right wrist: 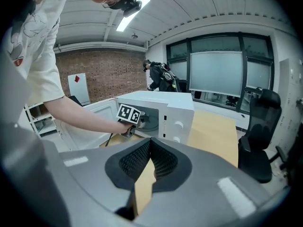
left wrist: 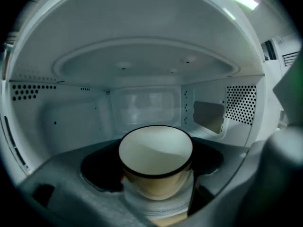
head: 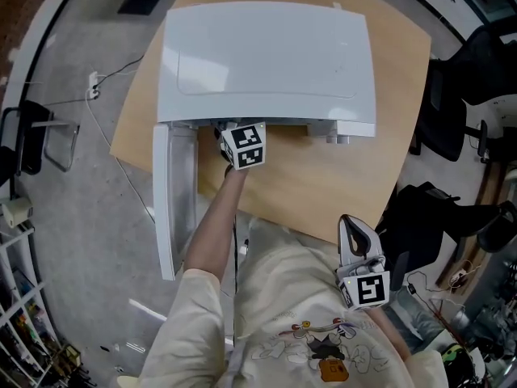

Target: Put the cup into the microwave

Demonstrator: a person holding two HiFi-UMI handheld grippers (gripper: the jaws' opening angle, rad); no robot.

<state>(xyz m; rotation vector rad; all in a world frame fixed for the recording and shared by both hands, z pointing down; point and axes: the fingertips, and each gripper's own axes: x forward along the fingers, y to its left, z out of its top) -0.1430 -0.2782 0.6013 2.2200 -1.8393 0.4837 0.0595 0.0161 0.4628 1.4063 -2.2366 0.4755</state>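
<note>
Clamped on the upright cup [left wrist: 155, 161], the left hand-held gripper [left wrist: 156, 178] reaches inside the microwave [left wrist: 57, 122], whose back wall [left wrist: 144, 105] lies ahead.

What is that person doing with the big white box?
A person holds the left gripper inside the open microwave, with a cream cup clamped between its jaws. The cup is inside the oven, but I can't tell whether it is set down. The door stands open on the left. The right gripper is near the person's body, shut and empty.
</note>
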